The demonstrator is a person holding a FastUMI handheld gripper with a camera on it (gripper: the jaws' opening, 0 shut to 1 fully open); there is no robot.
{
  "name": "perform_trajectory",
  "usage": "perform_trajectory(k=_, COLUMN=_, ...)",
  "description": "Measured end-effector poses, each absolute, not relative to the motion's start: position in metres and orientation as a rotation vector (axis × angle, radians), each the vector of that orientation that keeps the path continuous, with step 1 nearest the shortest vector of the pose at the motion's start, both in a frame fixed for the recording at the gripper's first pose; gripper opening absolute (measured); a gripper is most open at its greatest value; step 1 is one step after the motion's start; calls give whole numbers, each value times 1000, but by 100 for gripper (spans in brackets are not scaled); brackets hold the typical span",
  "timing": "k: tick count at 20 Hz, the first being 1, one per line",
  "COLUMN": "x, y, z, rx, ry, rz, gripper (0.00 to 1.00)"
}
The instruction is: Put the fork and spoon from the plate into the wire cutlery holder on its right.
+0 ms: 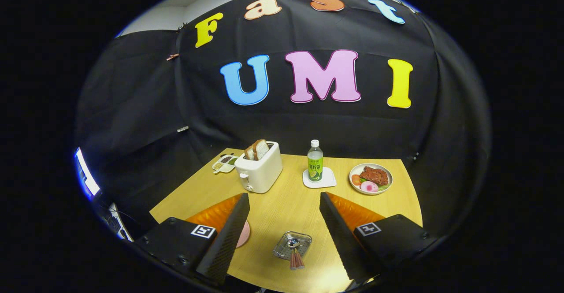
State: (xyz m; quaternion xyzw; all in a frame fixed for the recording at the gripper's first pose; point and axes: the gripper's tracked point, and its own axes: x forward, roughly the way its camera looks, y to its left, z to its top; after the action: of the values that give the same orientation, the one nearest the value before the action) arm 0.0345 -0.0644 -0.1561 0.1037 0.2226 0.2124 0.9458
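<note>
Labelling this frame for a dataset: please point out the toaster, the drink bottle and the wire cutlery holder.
toaster [260, 172]: gripper view, front wall.
drink bottle [315, 167]: gripper view, label.
wire cutlery holder [292, 243]: gripper view, rim, between the open fingers.

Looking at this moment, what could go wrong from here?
1. The gripper is open above the wire cutlery holder, where the cutlery handles already stick out; descending could knock them or tip the light holder.
2. The pink plate lies partly hidden behind one finger, so a sideways move might bump it unseen.

The gripper [284, 235] hangs tilted downward, its jaws spread wide apart and holding nothing
</note>
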Motion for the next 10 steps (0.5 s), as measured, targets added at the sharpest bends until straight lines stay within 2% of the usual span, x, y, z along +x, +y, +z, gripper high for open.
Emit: perform_trajectory(k=10, x=32, y=-83, z=-146, rx=215, ry=372, rz=398, gripper=99)
